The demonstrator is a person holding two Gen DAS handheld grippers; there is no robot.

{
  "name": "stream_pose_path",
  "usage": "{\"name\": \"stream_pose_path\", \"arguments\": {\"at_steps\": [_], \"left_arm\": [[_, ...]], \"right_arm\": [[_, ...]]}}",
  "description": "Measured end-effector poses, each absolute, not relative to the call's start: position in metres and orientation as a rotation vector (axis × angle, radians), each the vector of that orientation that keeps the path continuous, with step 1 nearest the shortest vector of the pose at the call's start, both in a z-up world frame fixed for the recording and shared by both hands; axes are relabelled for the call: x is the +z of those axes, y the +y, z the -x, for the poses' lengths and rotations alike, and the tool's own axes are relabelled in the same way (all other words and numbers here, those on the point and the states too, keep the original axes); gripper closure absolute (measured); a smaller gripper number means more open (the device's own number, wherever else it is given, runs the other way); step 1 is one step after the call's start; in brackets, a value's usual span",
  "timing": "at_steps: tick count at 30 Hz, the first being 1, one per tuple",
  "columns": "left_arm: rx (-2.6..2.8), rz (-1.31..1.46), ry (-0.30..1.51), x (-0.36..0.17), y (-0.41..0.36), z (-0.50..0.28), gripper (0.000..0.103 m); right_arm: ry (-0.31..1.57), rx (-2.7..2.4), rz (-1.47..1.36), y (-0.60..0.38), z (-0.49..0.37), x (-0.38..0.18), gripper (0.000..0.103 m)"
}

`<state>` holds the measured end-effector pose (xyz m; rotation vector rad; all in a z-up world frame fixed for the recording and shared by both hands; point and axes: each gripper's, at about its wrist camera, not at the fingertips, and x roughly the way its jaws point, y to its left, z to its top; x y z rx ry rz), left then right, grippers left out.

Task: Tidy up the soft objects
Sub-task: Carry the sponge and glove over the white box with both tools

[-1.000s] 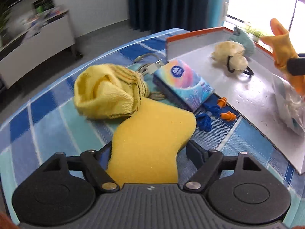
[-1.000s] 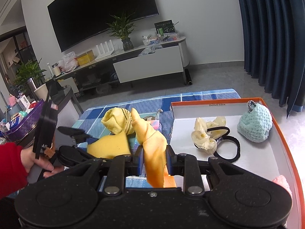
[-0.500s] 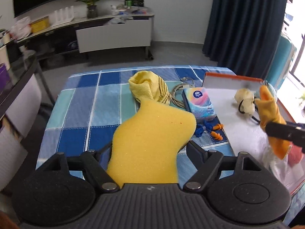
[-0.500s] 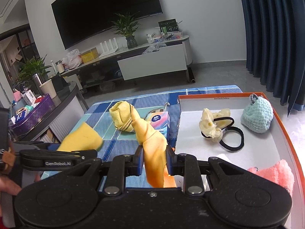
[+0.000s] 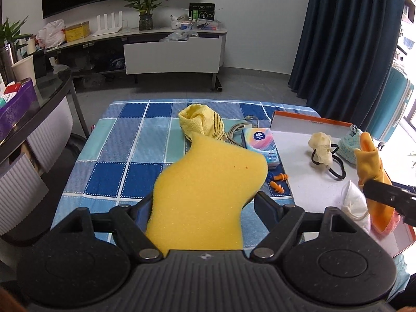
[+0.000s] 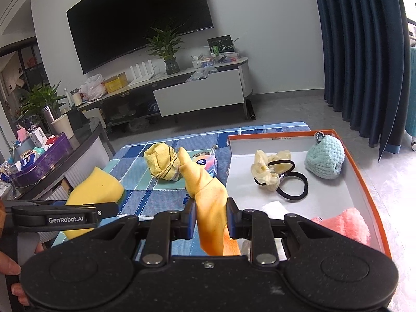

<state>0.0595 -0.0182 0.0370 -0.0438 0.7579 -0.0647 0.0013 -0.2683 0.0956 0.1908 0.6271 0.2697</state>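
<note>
The left tool [image 5: 202, 205] had lifted the sponge [image 5: 208, 195] high off the table [image 5: 124, 156], gripping it. The right tool [image 6: 210, 218] squeezed a cloth [image 6: 208, 200] by the tray [image 6: 364, 179].

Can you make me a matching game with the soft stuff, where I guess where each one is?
Things:
1. yellow sponge
2. orange cloth
3. teal knitted pouch
4. yellow towel

Places:
A. lying in the white tray
B. held in the right gripper
C. on the blue checked tablecloth
D. held in the left gripper

Pairs: 1-D, 2-B, 3-A, 4-C
</note>
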Motion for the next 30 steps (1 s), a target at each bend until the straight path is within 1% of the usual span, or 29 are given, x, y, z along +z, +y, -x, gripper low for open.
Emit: {"name": "stream_pose_path", "arguments": {"at_steps": [16, 30], "left_arm": [[-0.11, 0.055, 0.745, 0.046, -0.039, -0.045, 0.022], [-0.164, 0.028, 0.745, 0.05, -0.074, -0.044, 0.022]], "right_arm": [[0.598, 0.232, -0.191, -0.283, 0.016, 0.105, 0.073], [0.585, 0.174, -0.209, -0.306, 0.025, 0.107, 0.073]]}}
